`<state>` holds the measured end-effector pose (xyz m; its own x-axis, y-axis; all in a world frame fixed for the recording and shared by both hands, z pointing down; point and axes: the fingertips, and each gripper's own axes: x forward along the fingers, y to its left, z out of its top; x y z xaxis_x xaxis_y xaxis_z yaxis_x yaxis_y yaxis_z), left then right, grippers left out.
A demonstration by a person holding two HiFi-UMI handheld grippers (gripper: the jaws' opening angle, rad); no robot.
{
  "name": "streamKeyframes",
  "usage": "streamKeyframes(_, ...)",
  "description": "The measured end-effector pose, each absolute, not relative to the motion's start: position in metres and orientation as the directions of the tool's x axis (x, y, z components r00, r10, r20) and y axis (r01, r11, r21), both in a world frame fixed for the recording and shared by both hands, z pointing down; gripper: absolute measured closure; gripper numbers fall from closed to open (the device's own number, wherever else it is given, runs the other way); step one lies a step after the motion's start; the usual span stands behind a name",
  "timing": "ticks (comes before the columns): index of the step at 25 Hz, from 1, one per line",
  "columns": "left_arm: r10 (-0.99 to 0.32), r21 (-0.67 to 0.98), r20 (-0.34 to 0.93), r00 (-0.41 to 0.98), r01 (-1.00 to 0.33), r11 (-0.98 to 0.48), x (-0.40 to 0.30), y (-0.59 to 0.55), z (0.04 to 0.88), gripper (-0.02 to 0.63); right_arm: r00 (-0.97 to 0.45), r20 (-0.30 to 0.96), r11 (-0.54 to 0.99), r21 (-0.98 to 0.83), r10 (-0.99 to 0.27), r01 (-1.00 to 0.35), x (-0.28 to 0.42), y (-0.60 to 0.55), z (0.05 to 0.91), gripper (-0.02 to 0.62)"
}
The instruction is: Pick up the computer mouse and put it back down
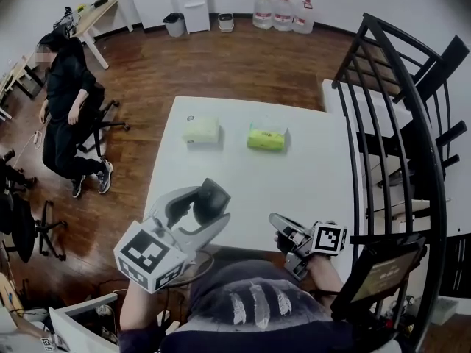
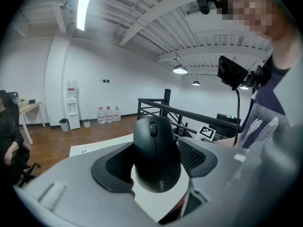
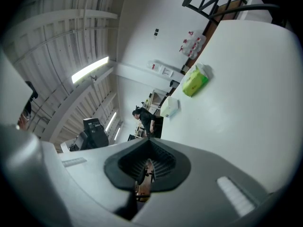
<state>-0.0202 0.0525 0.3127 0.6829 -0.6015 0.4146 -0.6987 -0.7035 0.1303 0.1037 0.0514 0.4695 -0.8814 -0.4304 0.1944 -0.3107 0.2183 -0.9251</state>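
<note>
A black computer mouse (image 1: 213, 199) is up off the white table (image 1: 294, 175), near its front left corner. My left gripper (image 1: 200, 203) is shut on it. In the left gripper view the mouse (image 2: 156, 152) stands on end between the two dark pads (image 2: 111, 167), wheel end pointing away, with the left gripper (image 2: 154, 161) closed against its sides. My right gripper (image 1: 283, 226) hangs over the table's front edge with its jaws together and nothing in them. The right gripper view shows its pads (image 3: 163, 167) meeting in the right gripper (image 3: 147, 163).
A pale tissue pack (image 1: 201, 130) and a green one (image 1: 266, 139) lie at the table's far side. A black metal railing (image 1: 397, 123) runs along the right. A person (image 1: 66, 101) stands by office chairs at far left. Water bottles (image 1: 283, 12) line the back wall.
</note>
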Motion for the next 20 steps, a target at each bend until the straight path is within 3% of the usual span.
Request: streamKeyframes(20,-0.651,0.125,0.422,0.631,-0.752,-0.647,-0.038,0.107,0.307,0.300,-0.902,0.215,0.185,-0.936,-0.374,-0.299,0.092,0.092,0.484,0.592)
